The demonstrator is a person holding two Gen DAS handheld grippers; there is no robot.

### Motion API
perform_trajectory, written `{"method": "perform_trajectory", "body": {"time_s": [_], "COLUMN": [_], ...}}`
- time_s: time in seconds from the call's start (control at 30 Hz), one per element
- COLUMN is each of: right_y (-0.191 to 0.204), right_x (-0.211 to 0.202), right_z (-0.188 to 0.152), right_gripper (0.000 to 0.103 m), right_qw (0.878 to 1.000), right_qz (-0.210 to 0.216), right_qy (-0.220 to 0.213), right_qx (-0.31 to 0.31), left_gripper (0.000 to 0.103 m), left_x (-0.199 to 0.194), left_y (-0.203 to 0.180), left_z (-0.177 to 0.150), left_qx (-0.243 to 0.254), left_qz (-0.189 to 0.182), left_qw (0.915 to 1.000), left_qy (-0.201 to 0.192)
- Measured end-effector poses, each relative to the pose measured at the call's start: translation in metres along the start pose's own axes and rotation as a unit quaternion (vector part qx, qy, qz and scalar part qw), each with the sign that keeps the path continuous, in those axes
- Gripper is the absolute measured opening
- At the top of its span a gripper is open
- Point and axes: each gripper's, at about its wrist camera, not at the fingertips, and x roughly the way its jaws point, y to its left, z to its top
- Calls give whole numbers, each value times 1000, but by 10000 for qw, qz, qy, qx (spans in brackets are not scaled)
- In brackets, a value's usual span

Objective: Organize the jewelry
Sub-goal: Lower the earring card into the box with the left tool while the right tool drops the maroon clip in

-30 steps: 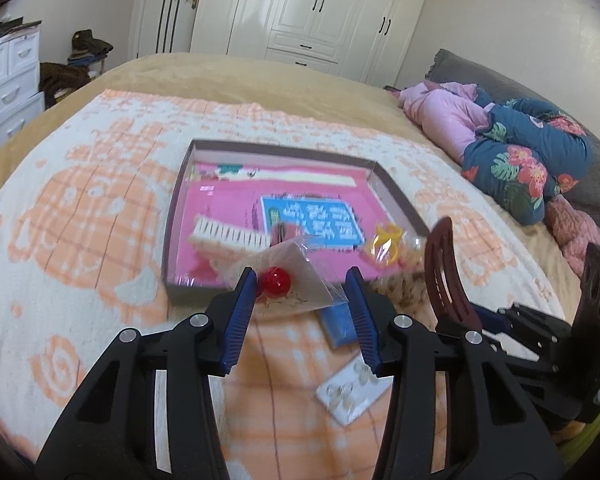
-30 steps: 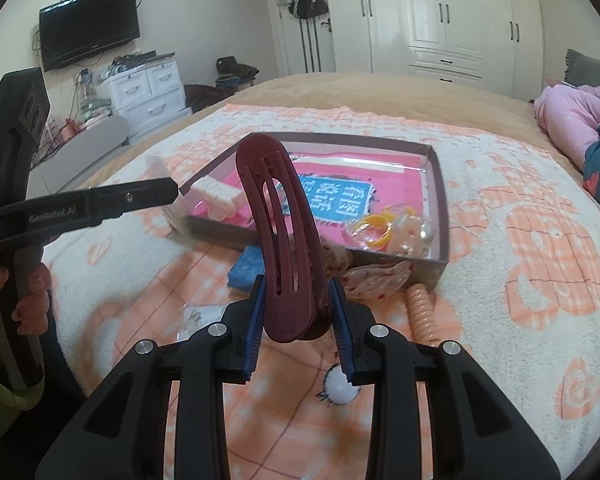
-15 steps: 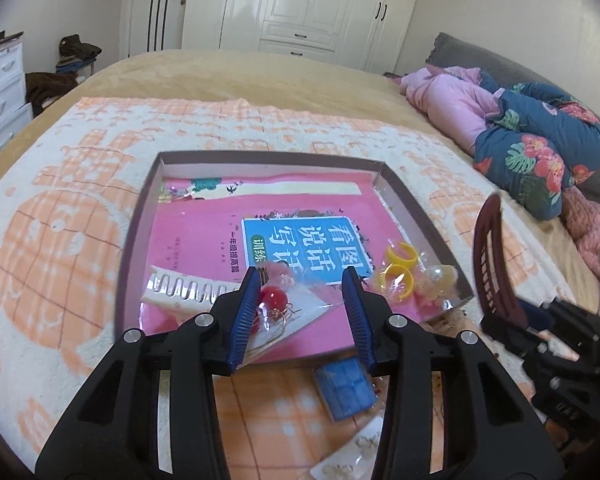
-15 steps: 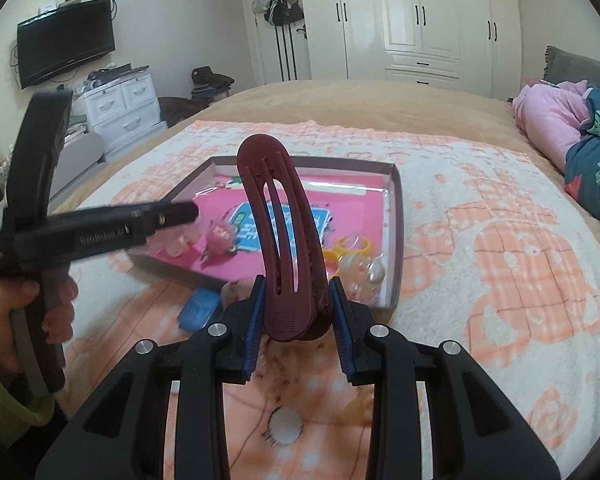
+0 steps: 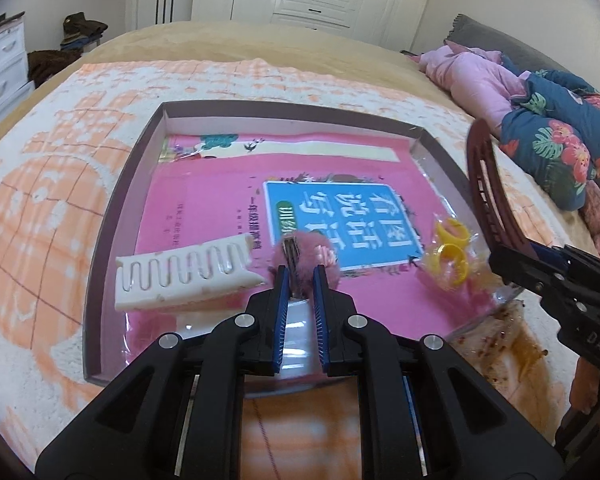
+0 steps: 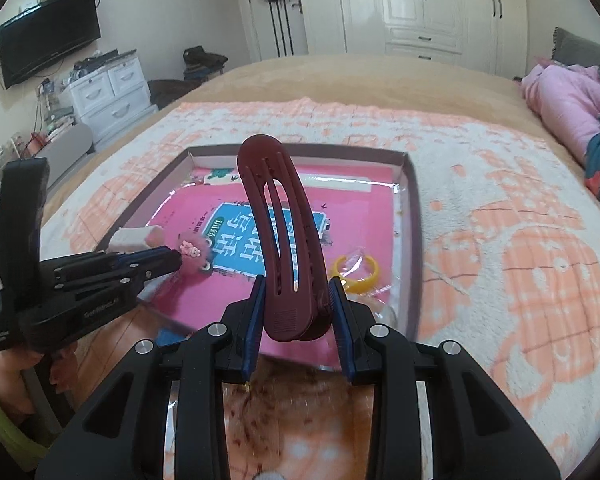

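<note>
Left gripper [image 5: 301, 276] nearly closed, pinching fuzzy pink hair clip [image 5: 306, 254] above shallow box [image 5: 100, 280], beside white comb [image 5: 184, 276]. Right gripper [image 6: 296, 300] clamped on upright maroon hair claw [image 6: 280, 236] over box's near edge; yellow rings [image 5: 450, 248] inside.

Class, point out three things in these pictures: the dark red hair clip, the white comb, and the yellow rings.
dark red hair clip [image 6: 278, 216], right wrist view, on its slotted curved body.
white comb [image 5: 184, 276], left wrist view, on its wavy toothed face.
yellow rings [image 5: 450, 264], left wrist view, on the nearer ring's band.
</note>
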Motion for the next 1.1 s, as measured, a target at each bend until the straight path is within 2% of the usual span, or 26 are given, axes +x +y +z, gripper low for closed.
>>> {"method": "perform_trajectory", "body": {"time_s": [0.37,0.63,0.83,0.9,1.1], "right_y": [9,11,9,8,1], "right_x": [50,56,45,40,25], "right_z": [16,17,18,17,16], "right_gripper": [30,31,46,52,61], "right_qw": [9981,9983,9994,9996,10000], "right_qz": [-44,-64,-37,-64,-46], "right_qy": [591,538,324,254,84], "right_qx": [-162,-203,-146,-138,26], "left_gripper": [7,7,8,16,25], "left_x": [14,12,3,-2,-16], "left_y": [16,30,33,34,34], "left_z": [14,23,29,30,29], "left_qx": [-19,-241,-344,-382,-425], "left_qz": [66,-80,-192,-220,-193], "left_qw": [10000,9997,9991,9988,9985], "left_qy": [5,-46,-156,-195,-297]}}
